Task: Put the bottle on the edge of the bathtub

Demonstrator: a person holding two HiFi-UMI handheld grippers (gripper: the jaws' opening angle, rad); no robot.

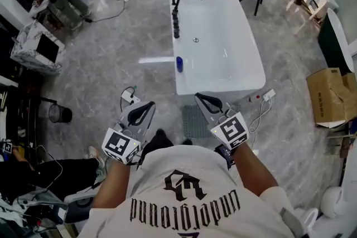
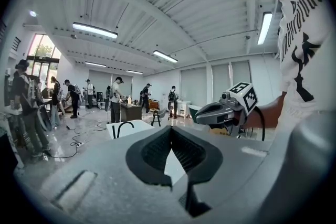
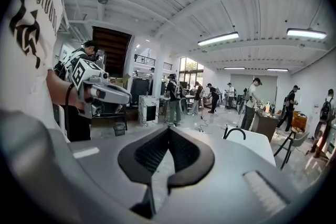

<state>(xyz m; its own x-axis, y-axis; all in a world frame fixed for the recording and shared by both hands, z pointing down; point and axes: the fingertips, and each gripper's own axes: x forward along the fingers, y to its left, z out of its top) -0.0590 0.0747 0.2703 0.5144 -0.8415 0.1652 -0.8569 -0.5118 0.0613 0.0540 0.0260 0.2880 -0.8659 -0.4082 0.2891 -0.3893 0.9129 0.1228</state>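
Blue, the small bottle [image 1: 179, 64] sits on the rim of the white bathtub [image 1: 223, 42] on the left gripper's side, ahead of both grippers and well apart from them, roughly on a line between their tips. Farther along that same rim, beyond the bottle, rises a black faucet [image 1: 181, 0] with an arched spout. The left gripper [image 1: 150, 103] is clenched, its dark ribbed jaws meeting at the tips with nothing caught in them, and the right gripper [image 1: 198, 97] is clenched and empty in the same way. Both are held in front of the person's chest, side by side but apart, pointing toward the near end of the tub. A grey mat [image 1: 195, 120] lies on the floor under the right gripper's tips, and an open cardboard box [image 1: 329, 95] stands well off to its right.
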